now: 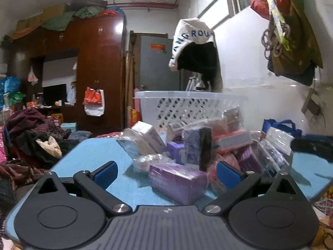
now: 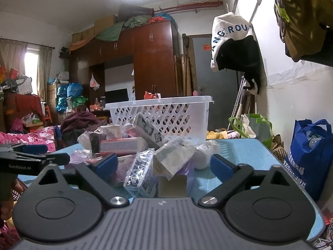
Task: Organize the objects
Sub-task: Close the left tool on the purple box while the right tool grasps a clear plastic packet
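A heap of small plastic-wrapped boxes and packets (image 1: 208,145) lies on a light blue table (image 1: 93,158), in front of a white perforated basket (image 1: 187,104). My left gripper (image 1: 166,173) stands open, and a purple box (image 1: 179,179) lies just ahead between its blue pads without touching them. My right gripper (image 2: 164,165) is also open, close to the heap (image 2: 129,143) from the other side; a shiny wrapped box (image 2: 139,173) and a grey packet (image 2: 172,158) lie between its fingers, untouched by the pads. The basket (image 2: 162,112) stands behind the heap. The left gripper (image 2: 31,158) shows at the left edge of the right wrist view.
A blue shopping bag (image 2: 308,156) stands right of the table, with a green-handled bag (image 2: 256,127) behind it. Clothes are piled on a bed (image 1: 31,141) to the left. A white and black bag (image 1: 193,41) hangs on the wall above the basket.
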The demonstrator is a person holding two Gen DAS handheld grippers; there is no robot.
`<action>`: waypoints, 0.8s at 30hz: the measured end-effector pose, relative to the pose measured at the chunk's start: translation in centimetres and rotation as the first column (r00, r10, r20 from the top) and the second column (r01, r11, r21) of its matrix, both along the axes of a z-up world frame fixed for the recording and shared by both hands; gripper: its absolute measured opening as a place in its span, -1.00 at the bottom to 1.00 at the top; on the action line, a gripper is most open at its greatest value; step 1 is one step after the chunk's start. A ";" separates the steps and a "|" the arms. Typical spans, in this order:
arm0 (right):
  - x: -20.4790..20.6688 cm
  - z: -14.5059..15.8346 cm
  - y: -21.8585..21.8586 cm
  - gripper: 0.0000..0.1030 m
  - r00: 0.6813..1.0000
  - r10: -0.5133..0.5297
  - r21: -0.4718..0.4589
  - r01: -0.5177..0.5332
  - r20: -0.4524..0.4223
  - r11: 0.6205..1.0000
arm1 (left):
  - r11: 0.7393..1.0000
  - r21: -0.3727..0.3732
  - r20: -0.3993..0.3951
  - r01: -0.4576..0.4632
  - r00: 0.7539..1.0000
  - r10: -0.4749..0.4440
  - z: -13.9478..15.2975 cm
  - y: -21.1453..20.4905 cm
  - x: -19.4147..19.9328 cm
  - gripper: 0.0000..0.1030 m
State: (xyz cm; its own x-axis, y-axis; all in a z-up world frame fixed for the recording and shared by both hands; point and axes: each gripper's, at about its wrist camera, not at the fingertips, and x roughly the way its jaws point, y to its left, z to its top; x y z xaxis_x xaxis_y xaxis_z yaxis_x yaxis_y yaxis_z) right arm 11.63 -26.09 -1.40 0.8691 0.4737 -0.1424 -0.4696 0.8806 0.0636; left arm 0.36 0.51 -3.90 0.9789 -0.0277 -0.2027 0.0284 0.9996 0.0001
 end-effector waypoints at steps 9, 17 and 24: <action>1.5 -0.3 0.4 0.34 0.999 -0.007 -0.010 0.007 -0.046 1.000 | 1.000 0.019 -0.039 0.022 0.999 -0.021 -0.9 -0.5 1.1 0.91; 2.8 -0.3 1.0 0.39 0.996 0.003 -0.002 -0.003 -0.086 1.000 | 0.998 0.061 -0.064 0.008 0.998 -0.004 -1.1 -1.1 2.2 0.91; 2.3 -0.2 0.7 0.12 0.997 0.002 -0.010 -0.002 -0.075 1.000 | 0.996 0.085 -0.110 0.013 0.994 -0.003 -1.2 -0.6 2.6 0.73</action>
State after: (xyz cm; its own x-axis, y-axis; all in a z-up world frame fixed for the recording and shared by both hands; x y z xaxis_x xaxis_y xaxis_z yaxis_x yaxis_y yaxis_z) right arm 13.96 -25.35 -1.58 0.8549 0.4737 -0.2116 -0.4655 0.8804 0.0901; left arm 2.93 -0.09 -5.08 0.9503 -0.0133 -0.3111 0.0409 0.9958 0.0823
